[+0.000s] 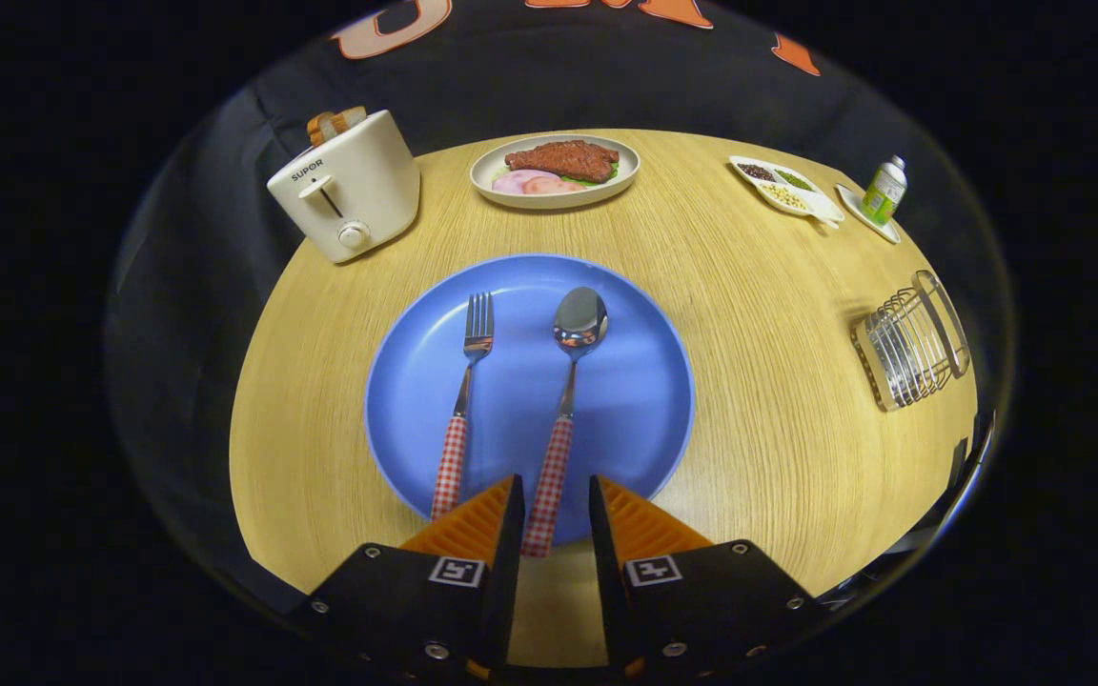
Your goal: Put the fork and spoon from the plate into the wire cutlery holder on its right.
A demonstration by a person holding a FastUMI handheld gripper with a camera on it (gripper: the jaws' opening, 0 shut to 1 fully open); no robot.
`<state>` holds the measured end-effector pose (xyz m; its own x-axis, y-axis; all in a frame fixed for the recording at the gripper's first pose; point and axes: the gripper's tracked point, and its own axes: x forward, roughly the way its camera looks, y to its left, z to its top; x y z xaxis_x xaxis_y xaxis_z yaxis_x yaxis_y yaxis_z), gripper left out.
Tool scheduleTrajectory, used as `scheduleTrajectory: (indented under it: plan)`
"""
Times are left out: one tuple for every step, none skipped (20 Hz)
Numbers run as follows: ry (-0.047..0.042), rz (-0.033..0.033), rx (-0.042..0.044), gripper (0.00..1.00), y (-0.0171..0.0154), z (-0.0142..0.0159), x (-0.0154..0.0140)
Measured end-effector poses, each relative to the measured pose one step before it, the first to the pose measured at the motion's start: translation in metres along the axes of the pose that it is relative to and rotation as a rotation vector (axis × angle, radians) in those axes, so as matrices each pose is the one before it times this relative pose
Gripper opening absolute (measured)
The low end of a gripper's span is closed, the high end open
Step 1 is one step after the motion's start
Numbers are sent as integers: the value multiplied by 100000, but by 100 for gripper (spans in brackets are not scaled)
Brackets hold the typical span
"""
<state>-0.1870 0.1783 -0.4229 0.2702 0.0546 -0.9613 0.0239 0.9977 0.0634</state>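
A blue plate (635, 400) lies on the round wooden table just ahead of my fingers. On it rest a fork (465, 400) at the left and a spoon (568, 381) at the right, both with red-checked handles pointing toward me. My gripper (554, 495) is open, and the end of the spoon's handle lies between its fingertips with a gap on each side. The fork's handle ends just left of the left finger. The wire cutlery holder (911, 343) stands well to the right of the plate, near the table's edge.
A cream toaster (349, 191) with bread in it stands far left. A plate of meat and ham (555, 170) sits beyond the blue plate. A divided dish of seeds (782, 186) and a small green bottle on a saucer (883, 191) are far right.
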Motion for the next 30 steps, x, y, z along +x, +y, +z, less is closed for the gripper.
scheduleTrajectory:
  plan:
    - [-1009,-72,-37,36,100,136,268]
    - [-1394,-524,-763,31,-45,287,204]
    - [-1408,-64,-884,28,18,241,23]
    - [-1009,-20,-531,22,-54,128,166]
    - [-842,-347,-464,19,-50,151,-8]
    - [-244,687,-948,13,33,78,83]
    - [-117,126,-578,11,-222,60,-107]
    - [584,1152,278,10,-111,45,-176]
    - [168,1193,703,9,-156,187,-309]
    - [-485,156,69,9,-406,387,-438]
    - [-1299,962,-743,8,-272,601,-576]
    - [-1987,1311,-457,8,-203,798,-561]
    - [-1795,1605,-798,8,-119,818,-700]
    - [-1394,1146,-1252,8,-316,739,-858]
    - [-1679,555,-1237,8,-524,845,-956]
    - [-2151,-29,-986,8,-594,967,-956]
    - [-1935,-196,-785,8,-831,955,-915]
    - [-1372,-267,-745,8,-942,762,-993]
    - [-991,-583,-890,8,-1107,704,-917]
    - [-908,-784,-529,8,-1240,628,-727]
    - [-428,-868,-186,8,-1332,600,-821]
    - [-551,-999,-140,8,-1636,451,-811]
    - [-460,-1602,-202,8,-1773,526,-660]
    - [206,-1462,56,8,-1711,247,-567]
    - [282,-1692,709,8,-1799,350,-565]
    - [963,-1398,344,8,-1657,75,-472]
    - [396,-2101,236,8,-1929,274,-421]
    - [1284,-2162,-955,8,-1817,10,-220]
    - [1535,-1796,-964,8,-1718,-102,-365]
    - [1321,-750,-948,8,-1297,53,-344]
